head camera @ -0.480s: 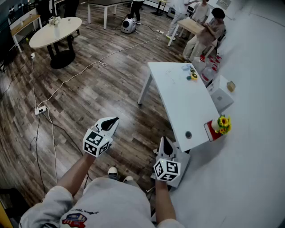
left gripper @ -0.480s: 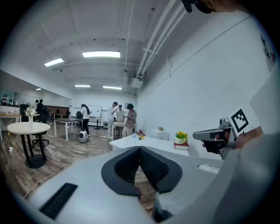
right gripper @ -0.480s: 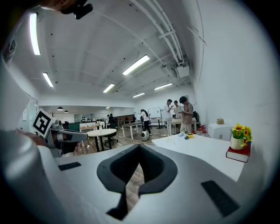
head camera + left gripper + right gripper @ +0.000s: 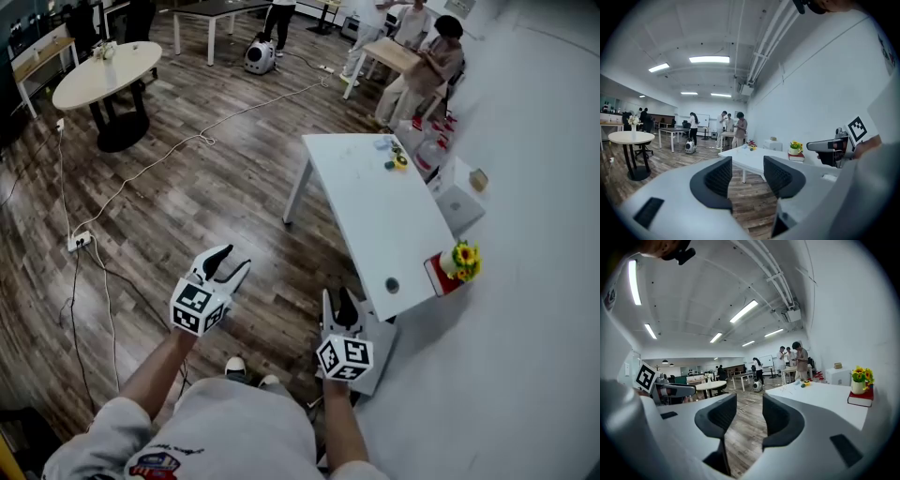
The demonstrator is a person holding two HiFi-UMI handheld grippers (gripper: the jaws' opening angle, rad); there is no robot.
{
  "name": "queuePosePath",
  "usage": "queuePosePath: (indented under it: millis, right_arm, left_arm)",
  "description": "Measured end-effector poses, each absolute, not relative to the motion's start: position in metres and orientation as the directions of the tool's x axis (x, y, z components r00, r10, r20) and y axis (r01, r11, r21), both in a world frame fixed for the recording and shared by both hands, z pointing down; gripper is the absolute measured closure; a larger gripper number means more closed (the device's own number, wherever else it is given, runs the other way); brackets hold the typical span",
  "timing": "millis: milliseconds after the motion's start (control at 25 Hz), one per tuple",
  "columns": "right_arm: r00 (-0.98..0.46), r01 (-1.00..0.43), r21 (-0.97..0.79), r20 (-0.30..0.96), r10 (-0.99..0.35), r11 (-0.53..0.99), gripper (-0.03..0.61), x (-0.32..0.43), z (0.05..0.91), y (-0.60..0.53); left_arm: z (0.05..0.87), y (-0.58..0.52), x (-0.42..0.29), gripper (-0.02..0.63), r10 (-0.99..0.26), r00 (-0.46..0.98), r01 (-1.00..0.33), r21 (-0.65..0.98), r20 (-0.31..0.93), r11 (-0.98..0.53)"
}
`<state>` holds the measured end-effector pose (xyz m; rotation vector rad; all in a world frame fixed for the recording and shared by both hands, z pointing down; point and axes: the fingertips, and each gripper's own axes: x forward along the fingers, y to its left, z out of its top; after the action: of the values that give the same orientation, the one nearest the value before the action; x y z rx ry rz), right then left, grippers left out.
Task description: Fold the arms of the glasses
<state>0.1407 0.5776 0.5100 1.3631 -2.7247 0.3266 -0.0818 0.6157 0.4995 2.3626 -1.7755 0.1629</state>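
Note:
I cannot make out any glasses in these views. My left gripper [image 4: 230, 262] hangs over the wooden floor, left of the white table [image 4: 375, 206], and is open with nothing between its fingers. My right gripper [image 4: 337, 302] is near the table's closest corner, also open and empty. In the left gripper view the left gripper [image 4: 747, 168] points level at the table [image 4: 750, 157]. The right gripper [image 4: 749, 408] looks past the table's edge [image 4: 820, 397] along the floor. Small coloured items [image 4: 394, 155] lie at the table's far end.
A sunflower pot [image 4: 464, 258] stands on a red book [image 4: 437, 275] at the table's near right corner. A white box [image 4: 380, 349] sits on the floor below my right gripper. Cables [image 4: 141, 173] and a power strip [image 4: 78, 241] cross the floor. A round table [image 4: 103, 73] and people [image 4: 422, 47] are further off.
Both grippers sit slightly lower and further left in the head view, and the whole scene has shifted a little with the camera. Neither gripper has taken hold of anything.

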Motion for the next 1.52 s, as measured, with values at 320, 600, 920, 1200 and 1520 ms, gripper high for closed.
queuePosePath:
  millis: [320, 600, 920, 1200, 1520]
  right_arm:
    - [-0.582, -0.812, -0.135, 0.147, -0.800, 0.567, 0.265, 0.120, 0.511, 0.578]
    - [-0.559, -0.828, -0.139, 0.140, -0.817, 0.543, 0.261, 0.117, 0.513, 0.573]
    - [-0.521, -0.852, -0.154, 0.144, -0.841, 0.501, 0.267, 0.137, 0.513, 0.547]
    - [-0.497, -0.865, -0.170, 0.168, -0.851, 0.472, 0.281, 0.160, 0.529, 0.478]
    - [-0.512, -0.856, -0.192, 0.186, -0.839, 0.480, 0.293, 0.176, 0.532, 0.337]
  left_arm:
    - [0.505, 0.615, -0.100, 0.283, -0.946, 0.264, -0.963, 0.111, 0.188, -0.247]
    - [0.512, 0.607, -0.101, 0.284, -0.940, 0.269, -0.962, 0.095, 0.209, -0.254]
    - [0.510, 0.570, -0.084, 0.284, -0.929, 0.312, -0.949, 0.105, 0.200, -0.296]
    - [0.525, 0.497, -0.062, 0.284, -0.913, 0.348, -0.935, 0.141, 0.213, -0.324]
    - [0.532, 0.365, -0.043, 0.284, -0.890, 0.378, -0.923, 0.183, 0.254, -0.339]
